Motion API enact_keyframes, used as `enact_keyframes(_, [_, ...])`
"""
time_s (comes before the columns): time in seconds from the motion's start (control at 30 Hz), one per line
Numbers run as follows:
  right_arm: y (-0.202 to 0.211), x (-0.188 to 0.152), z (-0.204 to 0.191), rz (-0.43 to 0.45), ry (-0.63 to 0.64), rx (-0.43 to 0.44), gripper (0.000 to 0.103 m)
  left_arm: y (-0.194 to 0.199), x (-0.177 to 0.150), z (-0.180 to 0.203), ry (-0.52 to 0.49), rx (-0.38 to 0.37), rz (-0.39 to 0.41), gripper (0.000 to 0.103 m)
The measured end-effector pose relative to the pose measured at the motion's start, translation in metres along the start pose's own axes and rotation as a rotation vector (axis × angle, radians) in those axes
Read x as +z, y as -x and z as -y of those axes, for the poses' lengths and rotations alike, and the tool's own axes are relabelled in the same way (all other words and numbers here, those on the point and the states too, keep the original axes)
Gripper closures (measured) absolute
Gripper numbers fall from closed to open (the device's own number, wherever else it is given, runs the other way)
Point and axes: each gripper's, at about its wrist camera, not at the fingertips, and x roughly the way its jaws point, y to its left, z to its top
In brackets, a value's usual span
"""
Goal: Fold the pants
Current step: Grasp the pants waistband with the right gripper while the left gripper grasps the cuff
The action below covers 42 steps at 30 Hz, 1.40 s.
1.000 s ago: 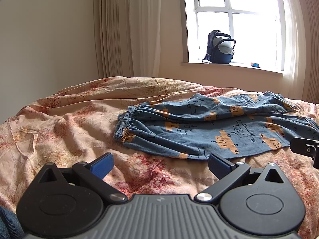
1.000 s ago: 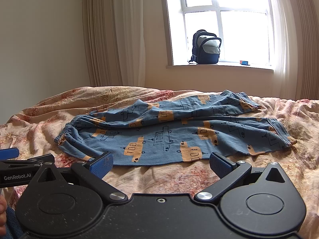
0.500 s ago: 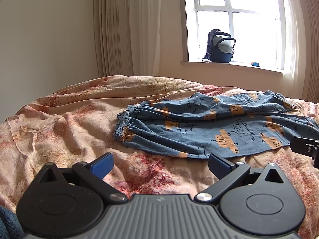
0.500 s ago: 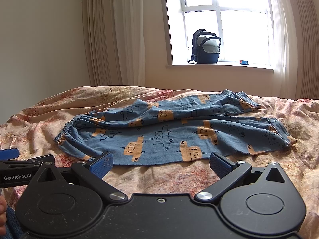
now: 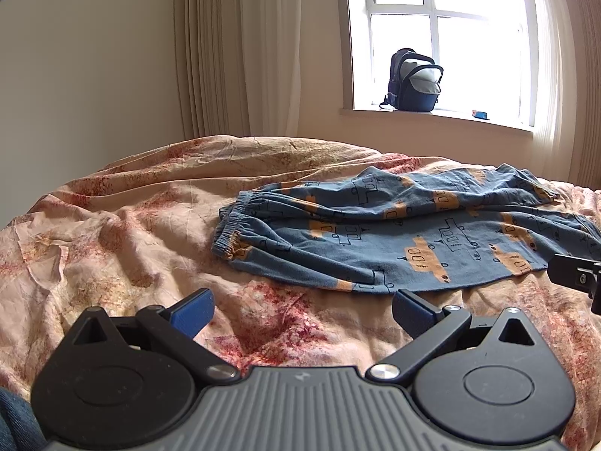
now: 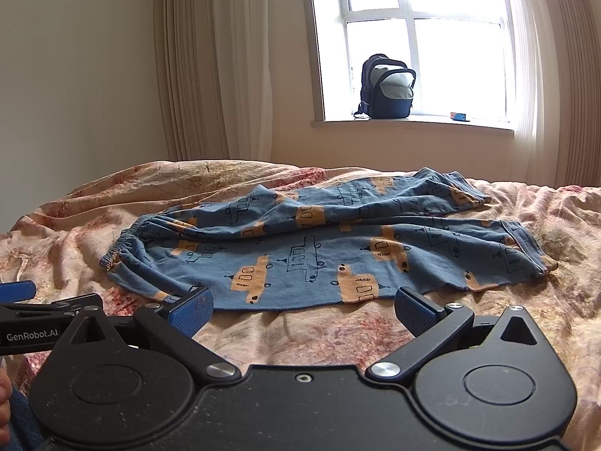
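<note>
Blue pants with orange vehicle prints (image 5: 405, 233) lie flat across the bed, waistband to the left, leg cuffs to the right; they also show in the right wrist view (image 6: 319, 248). My left gripper (image 5: 302, 310) is open and empty, hovering just short of the pants' near edge, nearer the waistband. My right gripper (image 6: 302, 308) is open and empty, close to the near edge at mid-leg. Each gripper's edge shows in the other's view.
The bed is covered by a crumpled pink floral sheet (image 5: 131, 233). A dark blue backpack (image 6: 388, 88) and a small blue object (image 6: 459, 116) sit on the windowsill behind the bed. Curtains hang on both sides of the window.
Almost nothing has moved; the left view has shifted very slightly, and both grippers stay open above the sheet.
</note>
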Motion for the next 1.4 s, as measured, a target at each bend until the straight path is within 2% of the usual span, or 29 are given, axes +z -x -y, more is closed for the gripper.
enact_keyframes(0.23, [-0.001, 0.002, 0.004, -0.004, -0.022, 0.0, 0.0, -0.007, 0.009, -0.002, -0.009, -0.012, -0.09, 0.0])
enact_keyframes(0.4, [-0.008, 0.017, 0.019, -0.001, -0.069, 0.067, 0.0, -0.017, 0.042, -0.014, -0.005, -0.069, -0.11, 0.0])
enact_keyframes(0.5, [-0.018, 0.03, 0.029, 0.003, -0.069, 0.111, 0.0, -0.038, 0.07, -0.026, -0.028, -0.109, -0.112, 0.0])
enact_keyframes(0.63, [-0.041, 0.051, 0.045, 0.046, -0.042, 0.194, 0.0, -0.089, 0.107, -0.049, -0.059, -0.111, -0.101, 0.0])
enact_keyframes(0.73, [-0.08, 0.077, 0.054, -0.035, 0.04, 0.248, 0.0, -0.143, 0.134, -0.066, -0.101, -0.107, -0.089, 0.0])
enact_keyframes(0.87, [-0.15, 0.117, 0.064, -0.116, 0.14, 0.267, 0.0, -0.221, 0.173, -0.081, -0.174, -0.119, -0.091, 0.0])
enact_keyframes(0.97, [-0.208, 0.146, 0.075, -0.136, 0.208, 0.312, 0.0, -0.278, 0.196, -0.085, -0.25, -0.179, -0.093, 0.0])
enact_keyframes(1.13, [-0.309, 0.187, 0.088, -0.242, 0.266, 0.39, 0.003, -0.357, 0.207, -0.075, -0.351, -0.298, -0.206, 0.001])
enact_keyframes(1.2, [-0.342, 0.195, 0.088, -0.293, 0.307, 0.416, 0.011, -0.38, 0.203, -0.073, -0.382, -0.349, -0.276, 0.012])
enact_keyframes(1.23, [-0.358, 0.197, 0.086, -0.318, 0.337, 0.422, 0.017, -0.39, 0.2, -0.072, -0.4, -0.384, -0.321, 0.023])
enact_keyframes(1.3, [-0.385, 0.198, 0.084, -0.364, 0.396, 0.43, 0.026, -0.403, 0.192, -0.071, -0.435, -0.446, -0.406, 0.03])
enact_keyframes(1.37, [-0.404, 0.196, 0.081, -0.403, 0.445, 0.449, 0.034, -0.413, 0.187, -0.071, -0.465, -0.474, -0.45, 0.048])
enact_keyframes(1.4, [-0.412, 0.196, 0.08, -0.42, 0.458, 0.456, 0.041, -0.416, 0.186, -0.072, -0.46, -0.487, -0.471, 0.051])
